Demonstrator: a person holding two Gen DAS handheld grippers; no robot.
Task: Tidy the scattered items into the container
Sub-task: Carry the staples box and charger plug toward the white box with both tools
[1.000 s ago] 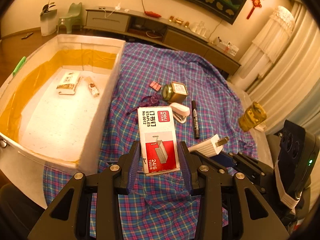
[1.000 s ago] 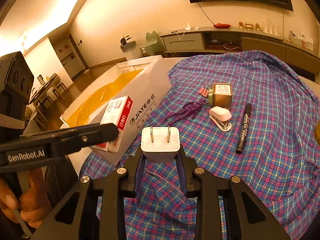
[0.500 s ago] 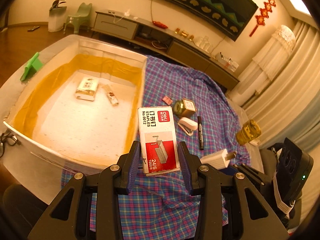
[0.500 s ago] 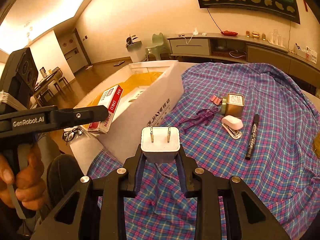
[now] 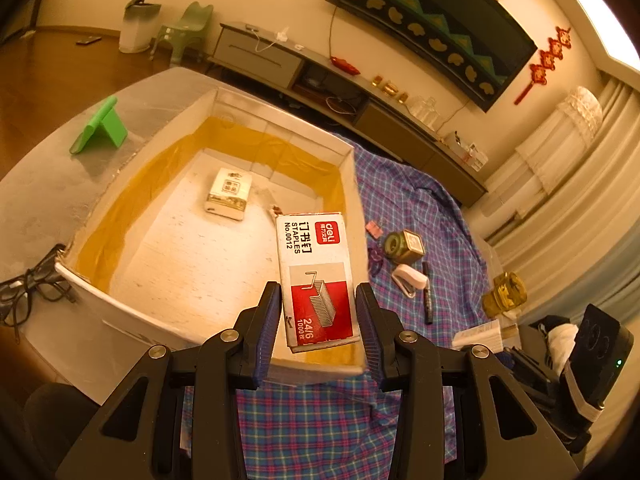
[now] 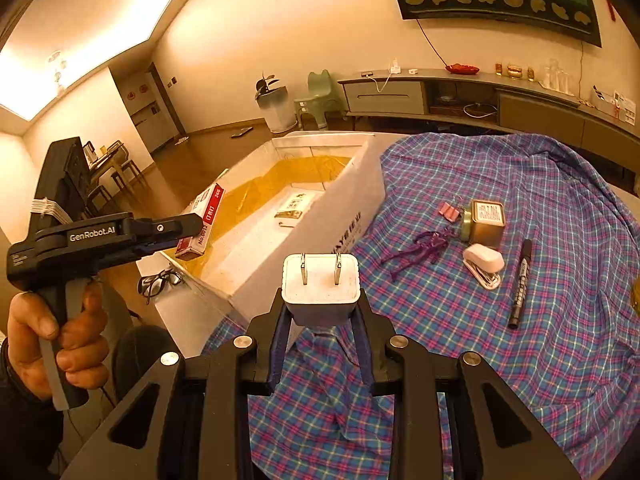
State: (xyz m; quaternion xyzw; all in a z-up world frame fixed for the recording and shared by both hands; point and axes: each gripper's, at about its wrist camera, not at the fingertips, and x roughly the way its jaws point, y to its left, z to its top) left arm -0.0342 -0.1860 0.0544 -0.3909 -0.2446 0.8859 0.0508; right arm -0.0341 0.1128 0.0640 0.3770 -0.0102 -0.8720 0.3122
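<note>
My left gripper (image 5: 318, 314) is shut on a red and white staples box (image 5: 316, 276), held in the air above the near right corner of the white container (image 5: 280, 126) lined with yellow tape. A small carton (image 5: 229, 192) lies on the container's floor. My right gripper (image 6: 320, 314) is shut on a white plug adapter (image 6: 320, 286), prongs up, above the plaid cloth (image 6: 540, 360) beside the container's side wall (image 6: 320, 236). The right wrist view shows the left gripper (image 6: 188, 232) with the staples box (image 6: 204, 222) over the container.
On the cloth lie a black marker (image 6: 520, 284), a white stapler (image 6: 482, 266), a square tin (image 6: 486, 222), pink binder clips (image 6: 450, 212) and a purple item (image 6: 420, 250). Glasses (image 6: 160, 280) rest left of the container. A green stand (image 5: 100, 126) and a yellow jar (image 5: 504, 294) stand nearby.
My left gripper has carried the staples box leftwards from over the cloth to over the container. My right gripper has risen a little with the plug adapter still in it.
</note>
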